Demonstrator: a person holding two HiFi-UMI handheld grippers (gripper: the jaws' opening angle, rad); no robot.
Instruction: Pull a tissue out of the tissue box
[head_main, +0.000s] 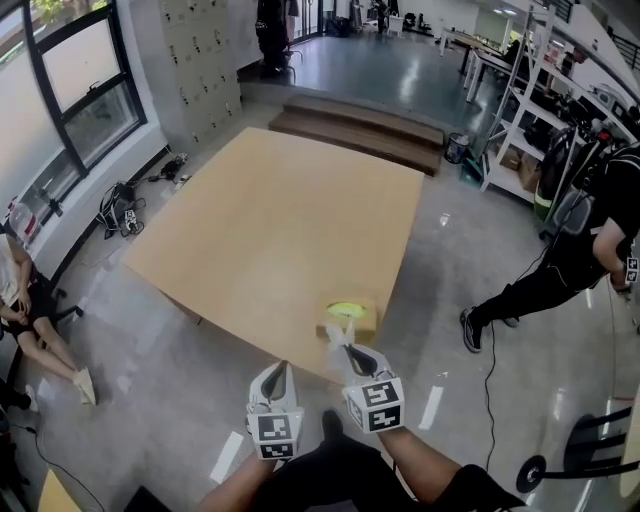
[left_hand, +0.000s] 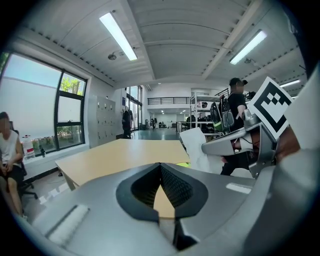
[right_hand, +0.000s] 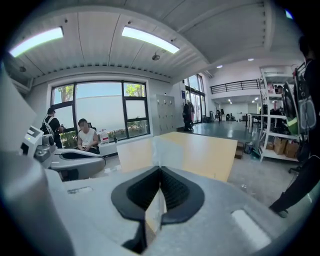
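The tissue box (head_main: 354, 318), tan card with a yellow-green top, sits near the front edge of the wooden table (head_main: 270, 230). My right gripper (head_main: 347, 346) is just in front of the box and a little above it, shut on a white tissue (head_main: 337, 331) that stands up from its tips. In the right gripper view the tissue (right_hand: 155, 216) is pinched between the jaws of the right gripper (right_hand: 160, 170). My left gripper (head_main: 280, 368) hangs to the left, off the table's edge, shut with nothing in it. The left gripper view shows the left gripper (left_hand: 160, 167), the tissue (left_hand: 196, 149) and the right gripper (left_hand: 235, 144).
A person (head_main: 22, 300) sits on the floor at the left by the window. Another person (head_main: 585, 255) stands at the right near metal shelves (head_main: 520, 110). Low wooden steps (head_main: 360, 122) lie beyond the table. Cables trail on the grey floor.
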